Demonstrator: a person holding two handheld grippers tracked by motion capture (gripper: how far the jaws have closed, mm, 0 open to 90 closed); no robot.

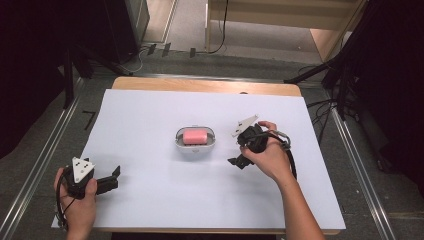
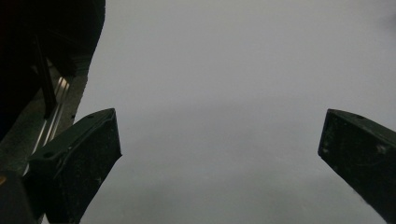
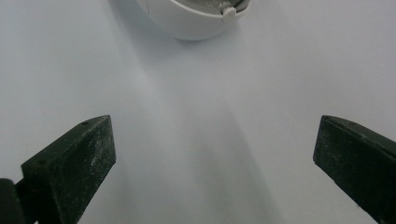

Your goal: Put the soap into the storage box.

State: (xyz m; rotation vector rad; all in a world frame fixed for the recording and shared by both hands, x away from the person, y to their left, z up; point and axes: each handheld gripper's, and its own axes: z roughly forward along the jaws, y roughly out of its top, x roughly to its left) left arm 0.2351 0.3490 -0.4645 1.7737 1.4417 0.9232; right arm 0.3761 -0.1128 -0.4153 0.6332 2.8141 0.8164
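In the high view, a counter covered by a white sheet carries a small white dish near its middle, and a pink block lies inside that dish. The right claw is held in the person's right hand just to the right of the dish, near it but not touching it, with its black jaws pointing down and toward the dish and a gap between them. The grey three-cornered plate on top of it tilts up toward the far edge. The left claw sits at the near left corner of the sheet, well apart from the dish, gripped by the left hand; its jaws point to the right across the sheet and stand apart. Dark floor, metal rails and cables surround the counter.

In the left gripper view, the two black jaws rise from the bottom corners with a wide gap between them, so the left claw is spread and holds nothing. Between them lies the plain white sheet, and at the upper left the counter edge, a metal rail and dark floor show.

In the right gripper view, the jaws are likewise spread wide with nothing between them but bare white sheet. The rounded white wall of the dish shows at the top edge, ahead of the jaws and clear of them. The pink block cannot be made out here.
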